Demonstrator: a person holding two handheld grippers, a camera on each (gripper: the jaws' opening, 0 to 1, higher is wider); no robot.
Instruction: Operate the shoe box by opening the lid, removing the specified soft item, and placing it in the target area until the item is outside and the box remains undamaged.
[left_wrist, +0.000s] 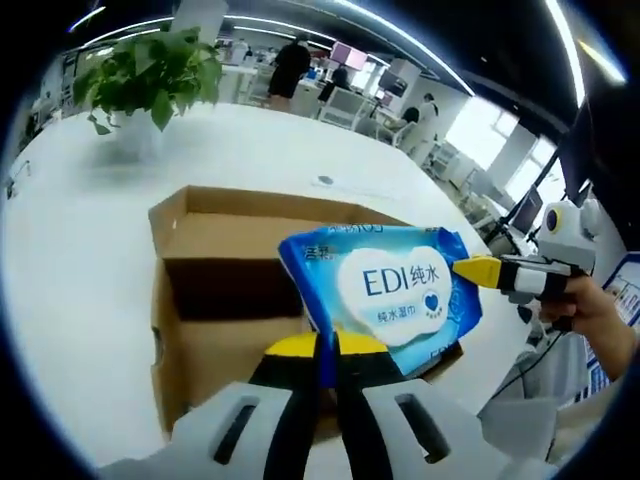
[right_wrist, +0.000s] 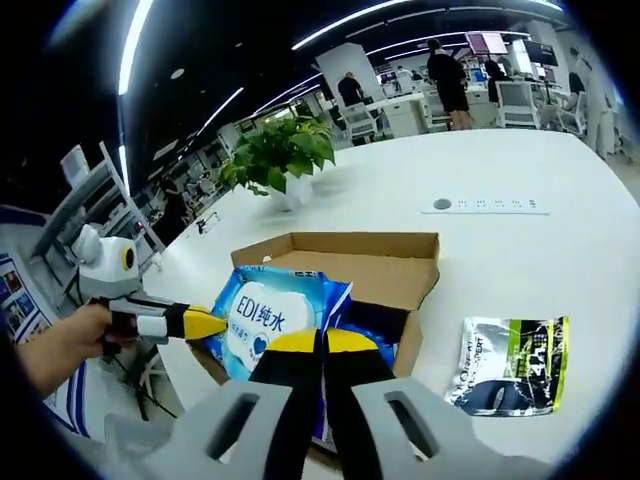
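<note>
wipes pack (left_wrist: 385, 290) held up over the open shoe box (left_wrist: 210, 300), long axis spanning both tongs | left gripper (left_wrist: 325, 350) clamps its near edge | right gripper (right_wrist: 322, 345) pinches the opposite edge | silver pouch (right_wrist: 510, 365) on table (right_wrist: 520, 260) to the right

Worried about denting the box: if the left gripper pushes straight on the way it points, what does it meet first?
Nothing new at first: the left gripper is shut on the wipes pack. Beyond the pack, probably the box wall, though depth is unclear.
</note>
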